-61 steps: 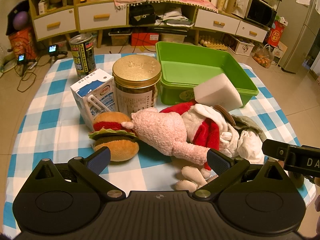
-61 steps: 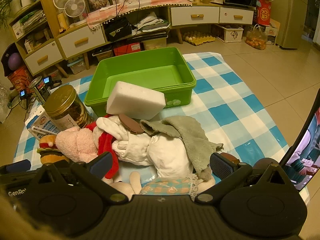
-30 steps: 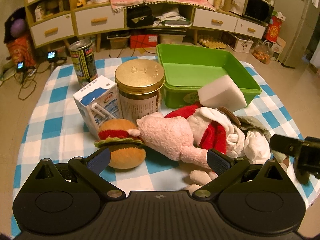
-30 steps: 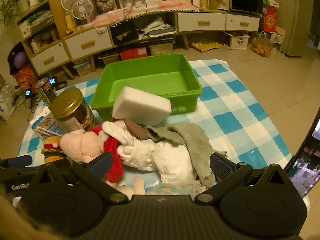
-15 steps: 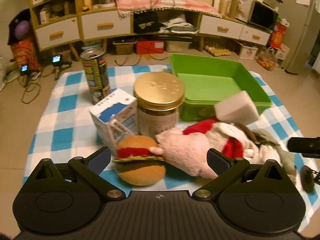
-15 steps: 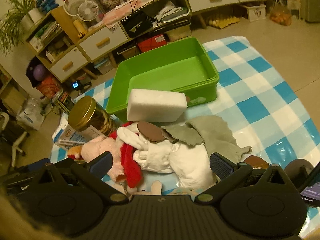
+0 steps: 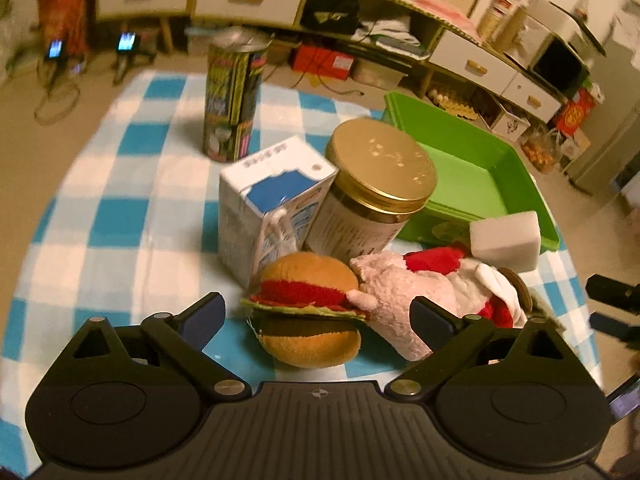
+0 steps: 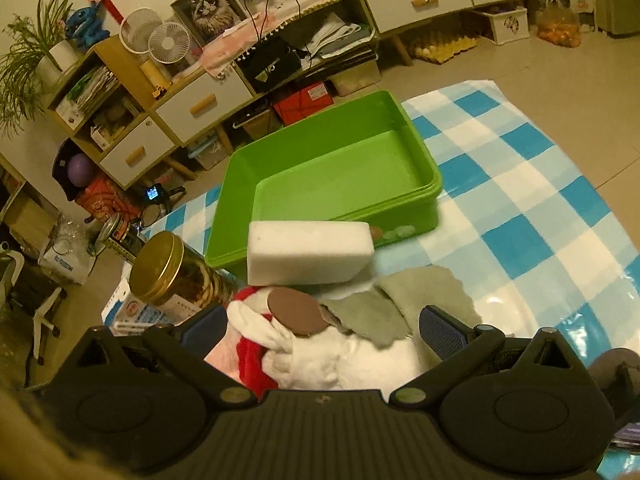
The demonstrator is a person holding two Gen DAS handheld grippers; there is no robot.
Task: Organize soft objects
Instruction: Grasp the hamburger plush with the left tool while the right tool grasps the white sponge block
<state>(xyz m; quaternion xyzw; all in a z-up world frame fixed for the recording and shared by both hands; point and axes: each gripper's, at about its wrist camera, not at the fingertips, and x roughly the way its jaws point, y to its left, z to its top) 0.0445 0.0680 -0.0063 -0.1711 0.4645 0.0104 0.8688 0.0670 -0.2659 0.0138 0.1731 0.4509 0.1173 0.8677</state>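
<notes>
A plush hamburger [image 7: 308, 308] lies on the checked cloth between the fingers of my open left gripper [image 7: 318, 318]. A pink plush [image 7: 400, 300] leans against it, beside a red-and-white plush [image 7: 472, 280]. A white sponge block [image 7: 505, 239] rests against the green bin [image 7: 468, 184]. In the right wrist view my open right gripper [image 8: 320, 330] hovers over the red-and-white plush [image 8: 280, 344], a grey cloth [image 8: 384, 308] and a white soft item [image 8: 372, 368]. The sponge block [image 8: 308, 252] sits just beyond, in front of the empty green bin [image 8: 332, 184].
A milk carton [image 7: 268, 200], a gold-lidded jar [image 7: 372, 200] and a tall can [image 7: 232, 100] stand behind the hamburger. The jar [image 8: 172, 276] is at the left in the right wrist view. The blue checked cloth [image 8: 520, 208] is on the floor; shelves and drawers line the back.
My left gripper has swung left and closer, so the hamburger now lies between its fingers. My right gripper has risen and tilted down over the pile. The objects stay put.
</notes>
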